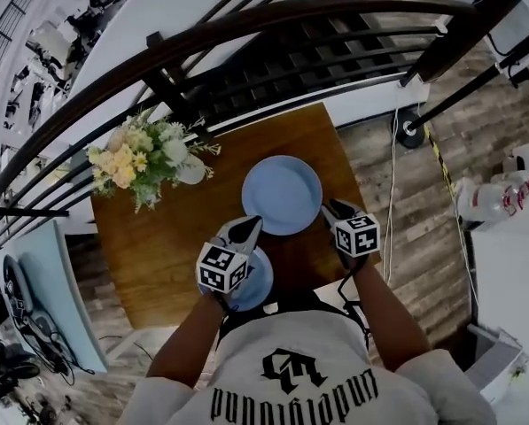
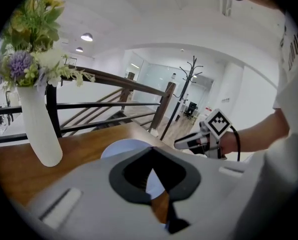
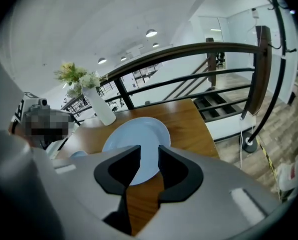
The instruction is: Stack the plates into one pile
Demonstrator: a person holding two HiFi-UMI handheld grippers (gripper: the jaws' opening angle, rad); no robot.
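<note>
A large pale-blue plate (image 1: 282,195) lies on the wooden table (image 1: 158,246), toward its far side. A smaller blue plate (image 1: 253,283) lies nearer the front edge, partly hidden under my left gripper (image 1: 249,227). That gripper hangs over the gap between the two plates; in the left gripper view the large plate (image 2: 121,148) lies just ahead of it and the left gripper (image 2: 152,150) has its jaw tips meeting with nothing between them. My right gripper (image 1: 331,209) hovers at the large plate's right rim. In the right gripper view the right gripper (image 3: 149,149) is open and the large plate (image 3: 136,136) shows through the gap.
A white vase (image 1: 191,171) with flowers (image 1: 136,158) stands at the table's far left. A dark stair railing (image 1: 291,25) curves behind the table. A cable and a stand base (image 1: 412,129) lie on the plank floor to the right.
</note>
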